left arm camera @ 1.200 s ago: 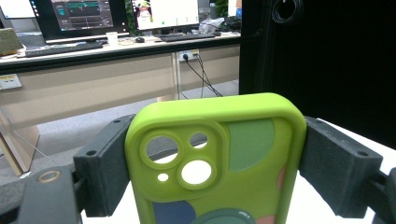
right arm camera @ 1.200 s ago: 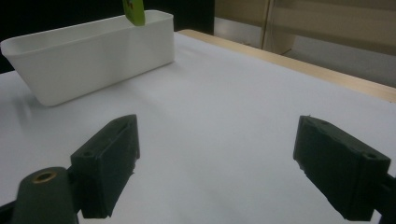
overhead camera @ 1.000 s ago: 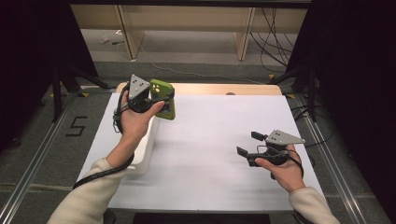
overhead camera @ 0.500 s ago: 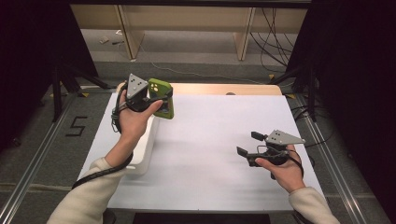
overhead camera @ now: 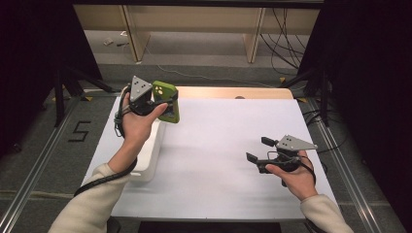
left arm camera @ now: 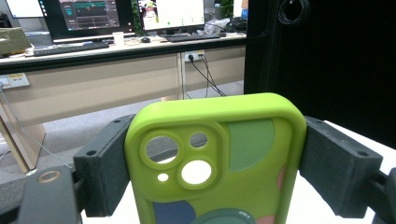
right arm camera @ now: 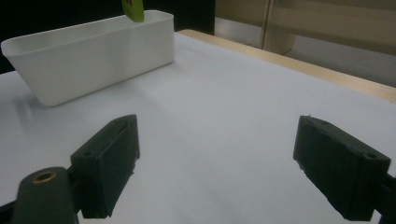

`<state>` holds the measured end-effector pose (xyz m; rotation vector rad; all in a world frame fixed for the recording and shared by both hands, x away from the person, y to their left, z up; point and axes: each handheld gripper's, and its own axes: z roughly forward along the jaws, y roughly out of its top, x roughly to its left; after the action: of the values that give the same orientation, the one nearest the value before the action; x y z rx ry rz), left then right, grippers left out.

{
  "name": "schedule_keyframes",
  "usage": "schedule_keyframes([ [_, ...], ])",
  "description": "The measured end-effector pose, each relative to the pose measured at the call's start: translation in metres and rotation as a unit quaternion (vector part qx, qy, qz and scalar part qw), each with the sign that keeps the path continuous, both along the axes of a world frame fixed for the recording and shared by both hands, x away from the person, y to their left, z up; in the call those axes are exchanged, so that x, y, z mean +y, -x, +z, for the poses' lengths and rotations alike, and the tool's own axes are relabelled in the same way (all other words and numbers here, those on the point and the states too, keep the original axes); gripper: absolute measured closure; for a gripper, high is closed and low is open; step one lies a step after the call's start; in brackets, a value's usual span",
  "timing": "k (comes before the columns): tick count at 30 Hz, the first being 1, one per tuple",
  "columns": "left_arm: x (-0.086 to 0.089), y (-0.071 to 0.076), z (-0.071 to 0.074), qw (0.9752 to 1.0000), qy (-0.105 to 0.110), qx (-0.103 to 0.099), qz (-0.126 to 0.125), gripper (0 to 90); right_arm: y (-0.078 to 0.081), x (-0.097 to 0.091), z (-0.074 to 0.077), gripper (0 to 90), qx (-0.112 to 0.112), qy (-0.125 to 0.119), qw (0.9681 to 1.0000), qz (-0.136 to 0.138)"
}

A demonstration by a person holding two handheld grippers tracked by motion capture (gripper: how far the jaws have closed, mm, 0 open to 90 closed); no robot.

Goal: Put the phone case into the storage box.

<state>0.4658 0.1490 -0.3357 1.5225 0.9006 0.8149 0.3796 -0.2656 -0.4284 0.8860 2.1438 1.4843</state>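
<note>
While raised above far end of white bin (overhead camera: 145,155), left hand-held gripper (overhead camera: 154,103) clamps green phone case (overhead camera: 166,101) by its two long edges, camera cutouts uppermost. Right hand-held gripper (overhead camera: 258,150) released, nothing between jaws, low over white bench (overhead camera: 218,145), well apart from bin.

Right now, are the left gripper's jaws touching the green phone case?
Touching. In the left gripper view, both black jaws of the left gripper press flush against the sides of the green phone case, no gap either side.
</note>
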Motion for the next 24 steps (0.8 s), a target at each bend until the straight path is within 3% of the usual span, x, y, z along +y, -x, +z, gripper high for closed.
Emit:
schedule_keyframes([
  [24,0.009,-0.002,0.0021,0.9999,0.009,0.003,0.012,16.3,0.0001,0.0,0.0001,15.6,0.0,-0.001,1.0,0.0],
])
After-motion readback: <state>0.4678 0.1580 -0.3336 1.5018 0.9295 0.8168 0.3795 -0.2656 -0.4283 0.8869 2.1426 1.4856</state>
